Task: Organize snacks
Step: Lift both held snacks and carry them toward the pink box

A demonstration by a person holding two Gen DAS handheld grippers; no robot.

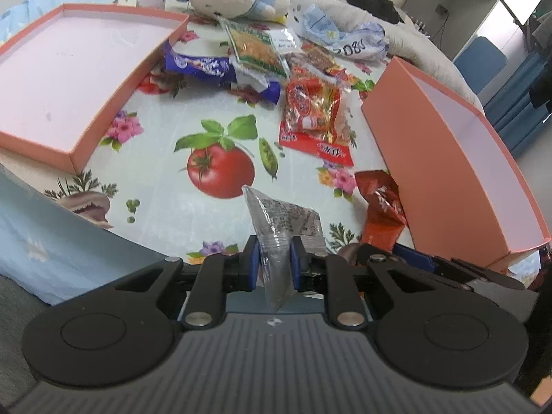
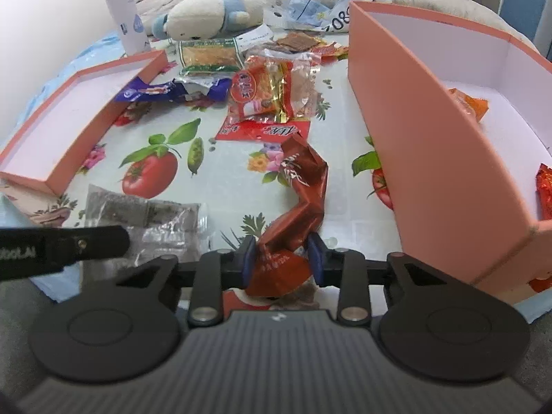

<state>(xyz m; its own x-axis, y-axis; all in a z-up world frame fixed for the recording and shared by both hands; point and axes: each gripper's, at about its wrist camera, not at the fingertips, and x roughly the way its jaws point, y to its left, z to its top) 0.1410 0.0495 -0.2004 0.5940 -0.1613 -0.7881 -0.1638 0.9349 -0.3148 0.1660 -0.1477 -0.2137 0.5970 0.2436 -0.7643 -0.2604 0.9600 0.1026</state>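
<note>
Left claw (image 1: pixel 274 265) pinches a clear packet (image 1: pixel 281 220), right claw (image 2: pixel 282 258) pinches a red wrapper (image 2: pixel 300 193) stretching ahead, deep box (image 2: pixel 448 158) immediately right.

Salmon-pink box (image 2: pixel 431 131), white inside, tomato-and-flower print tablecloth (image 1: pixel 193 203), copper-red wrapper (image 2: pixel 303 186), purple packet (image 1: pixel 196 63)

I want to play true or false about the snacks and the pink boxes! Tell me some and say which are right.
1. The left gripper pinches a clear packet. True.
2. The shallow lid is full of snacks. False: nothing lies in it.
3. A red-brown wrapper sits between the right gripper's fingers. True.
4. The plush toy lies inside the deep box. False: it lies behind the snack pile.
5. The deep box holds some orange packets. True.
</note>
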